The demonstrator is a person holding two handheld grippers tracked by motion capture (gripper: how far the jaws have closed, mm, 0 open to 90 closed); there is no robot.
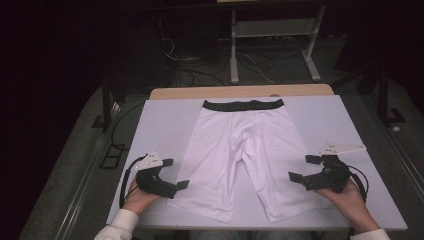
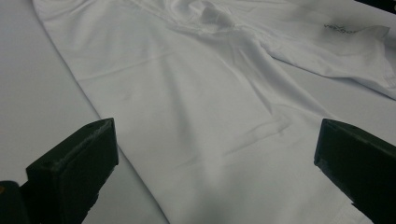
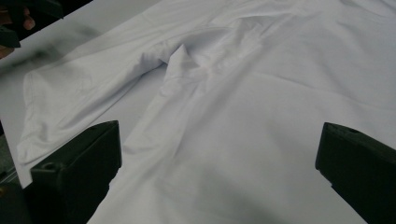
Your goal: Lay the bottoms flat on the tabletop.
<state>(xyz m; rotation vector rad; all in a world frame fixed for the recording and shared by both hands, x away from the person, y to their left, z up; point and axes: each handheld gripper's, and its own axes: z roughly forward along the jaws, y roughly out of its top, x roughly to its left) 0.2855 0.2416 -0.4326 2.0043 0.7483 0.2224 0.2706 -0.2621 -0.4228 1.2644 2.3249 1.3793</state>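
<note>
We count one pair of shorts [image 1: 243,150], two tools, and one desk [image 1: 320,120] that carries them all. The shorts are white with a dark waistband [image 1: 243,105] that lies along the far edge of the white desk surface. They lie flat in the middle of the desk, legs spread toward us, two legs in all, each ending near the close edge.

From above, the cloth looks smooth and thin, with soft creases running down from the crotch. In our left tool view the fabric [image 2: 196,107] shows faint folds and a small bunched ridge at the crotch, and a line of small dark lettering [image 2: 340,30] sits near the hem of the farther leg. In our right tool view the same ridge [image 3: 182,60] stands up as a small peak where the legs meet.

Our left tool [image 1: 175,173] rests at the outer edge of the left leg, jaws spread wide, nothing between them but the cloth lying flat below. Our right tool [image 1: 302,168] sits at the outer edge of the right leg, jaws likewise spread wide and gripping nothing. Each tool is held in one hand, two hands in all, with white sleeves [image 1: 117,226] showing at the near edge of the desk.
</note>
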